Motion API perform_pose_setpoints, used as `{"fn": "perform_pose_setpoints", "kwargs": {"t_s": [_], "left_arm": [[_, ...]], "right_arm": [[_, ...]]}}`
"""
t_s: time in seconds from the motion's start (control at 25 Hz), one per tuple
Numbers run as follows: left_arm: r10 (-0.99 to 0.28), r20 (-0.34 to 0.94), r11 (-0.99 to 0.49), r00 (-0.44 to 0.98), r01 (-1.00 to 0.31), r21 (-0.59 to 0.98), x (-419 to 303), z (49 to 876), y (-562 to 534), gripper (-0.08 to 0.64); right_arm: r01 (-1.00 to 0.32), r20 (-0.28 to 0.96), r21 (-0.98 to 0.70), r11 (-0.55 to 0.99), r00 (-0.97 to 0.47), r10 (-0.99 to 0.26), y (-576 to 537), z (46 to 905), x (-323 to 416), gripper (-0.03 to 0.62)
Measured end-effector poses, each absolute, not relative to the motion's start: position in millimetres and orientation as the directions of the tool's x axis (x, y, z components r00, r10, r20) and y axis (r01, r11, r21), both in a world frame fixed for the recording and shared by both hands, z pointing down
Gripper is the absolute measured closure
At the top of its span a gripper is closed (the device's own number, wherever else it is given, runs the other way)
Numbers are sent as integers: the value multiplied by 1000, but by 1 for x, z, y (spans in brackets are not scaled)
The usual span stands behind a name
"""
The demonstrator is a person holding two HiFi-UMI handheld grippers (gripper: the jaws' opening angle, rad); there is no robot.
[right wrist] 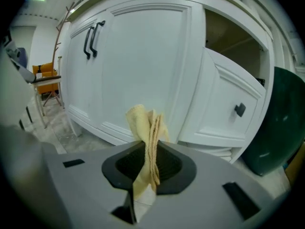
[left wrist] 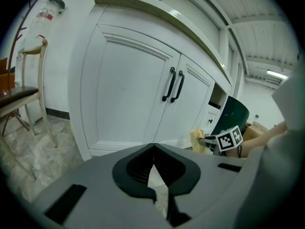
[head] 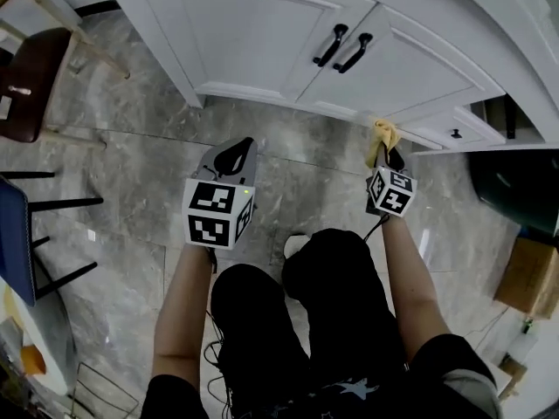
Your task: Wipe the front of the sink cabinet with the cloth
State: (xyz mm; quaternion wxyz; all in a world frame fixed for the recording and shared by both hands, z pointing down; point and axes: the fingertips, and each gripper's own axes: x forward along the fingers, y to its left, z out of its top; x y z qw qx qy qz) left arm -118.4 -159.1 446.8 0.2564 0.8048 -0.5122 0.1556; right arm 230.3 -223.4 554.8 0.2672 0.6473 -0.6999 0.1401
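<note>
The white sink cabinet point(head: 262, 33) has two doors with black handles point(head: 342, 47). My right gripper point(head: 384, 151) is shut on a folded yellow cloth point(head: 383, 133) and holds it at the foot of the right door. In the right gripper view the cloth point(right wrist: 147, 125) sticks up out of the gripper point(right wrist: 148, 147), close to the door's lower panel point(right wrist: 138, 66); whether it touches cannot be told. My left gripper point(head: 234, 157) hangs shut and empty over the floor, back from the cabinet. Its closed tips point(left wrist: 153, 147) point at the doors point(left wrist: 124, 89).
Right of the doors is a small white front with a black knob point(right wrist: 239, 109), and beyond it a dark green bin point(head: 515, 186) and a cardboard box point(head: 530, 278). A wooden chair point(head: 26, 77) and a blue seat point(head: 16, 238) stand at the left. The person's legs point(head: 297, 321) are below the grippers.
</note>
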Motion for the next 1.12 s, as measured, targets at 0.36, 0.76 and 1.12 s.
{"fn": "perform_pose_setpoints", "kwargs": {"t_s": [0.36,0.76,1.12], "left_arm": [[-734,574,-185,362,-921,344,-176,417,-83,543],[-660,611,-250,437,-895,370,-167,300,33,543],[-611,615,-372,498,-867,333,-185,176,114,543]], "right_arm": [[-938,599,117,325,-195,-777,-178,461,138,531],[-876,537,64,478,-373,-757,-70,284,64,531],[-915,534,-60,399,-367,-761,37,160,58,531]]}}
